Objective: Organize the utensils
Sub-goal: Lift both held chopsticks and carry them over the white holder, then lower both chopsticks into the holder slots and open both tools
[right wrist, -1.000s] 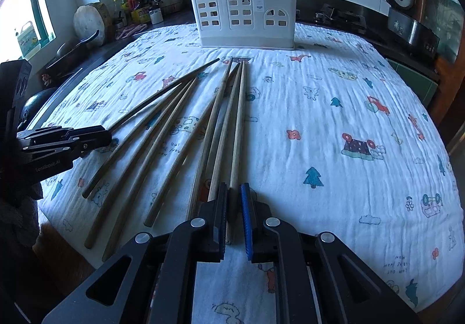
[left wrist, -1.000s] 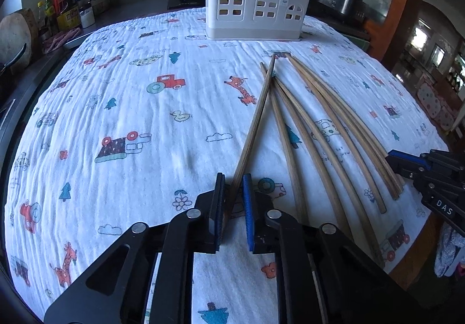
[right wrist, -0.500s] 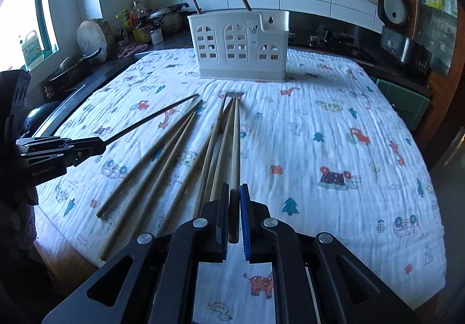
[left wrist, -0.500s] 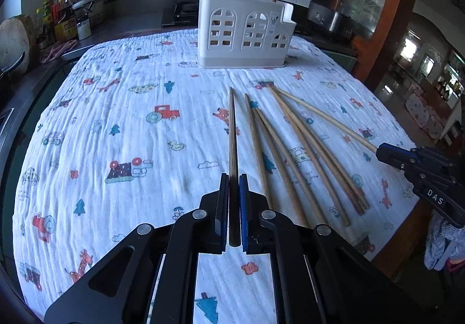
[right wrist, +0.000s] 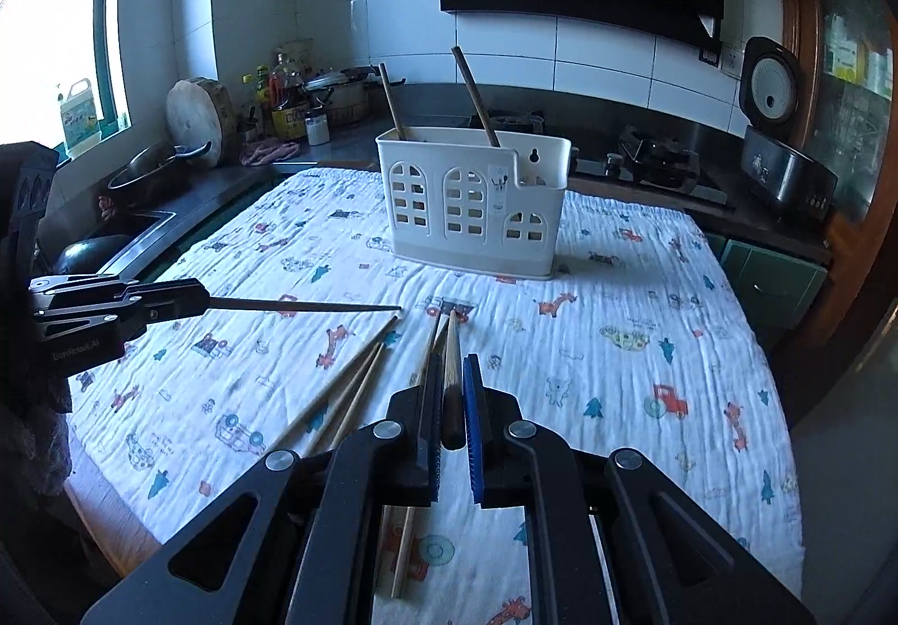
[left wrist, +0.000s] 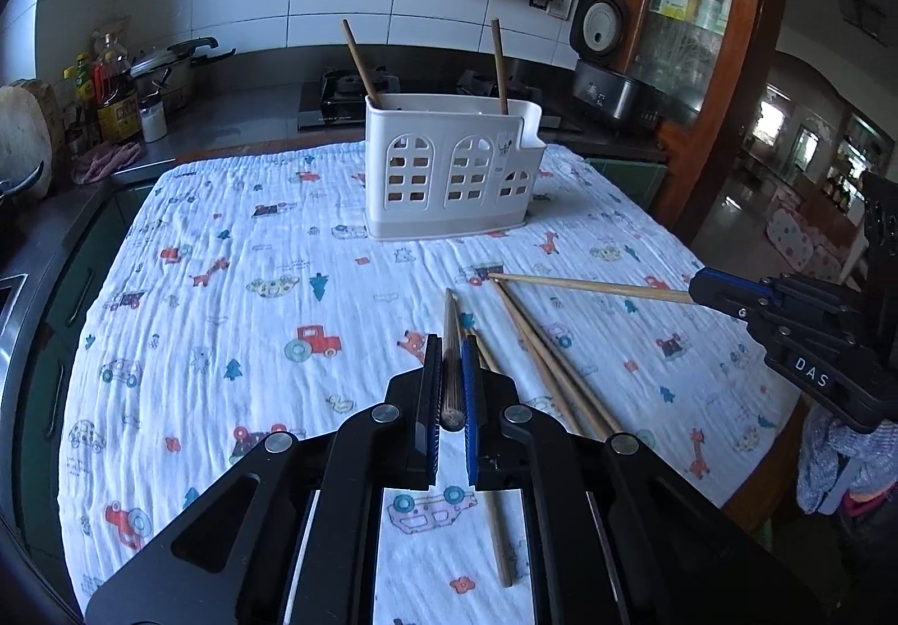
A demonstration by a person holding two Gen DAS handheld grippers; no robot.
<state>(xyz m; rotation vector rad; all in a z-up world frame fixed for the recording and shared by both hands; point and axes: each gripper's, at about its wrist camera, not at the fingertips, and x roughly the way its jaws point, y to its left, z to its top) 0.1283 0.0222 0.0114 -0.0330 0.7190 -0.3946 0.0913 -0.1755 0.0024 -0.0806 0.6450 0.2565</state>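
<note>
Left wrist view: a chopstick (left wrist: 450, 339) is clamped in each gripper (left wrist: 449, 389) — the holder (left wrist: 449, 165) at twelve o'clock is best approached tips-down.

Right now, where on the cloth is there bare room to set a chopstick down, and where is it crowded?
Bare cloth left of the left gripper, up to the white holder; also right of the right gripper. Crowded: the loose chopsticks lying between the two grippers.

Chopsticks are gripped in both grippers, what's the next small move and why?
Probably carry both forward to the white holder. The left gripper and right gripper each clamp one chopstick clear of the cloth, and two sticks already stand inside it.
</note>
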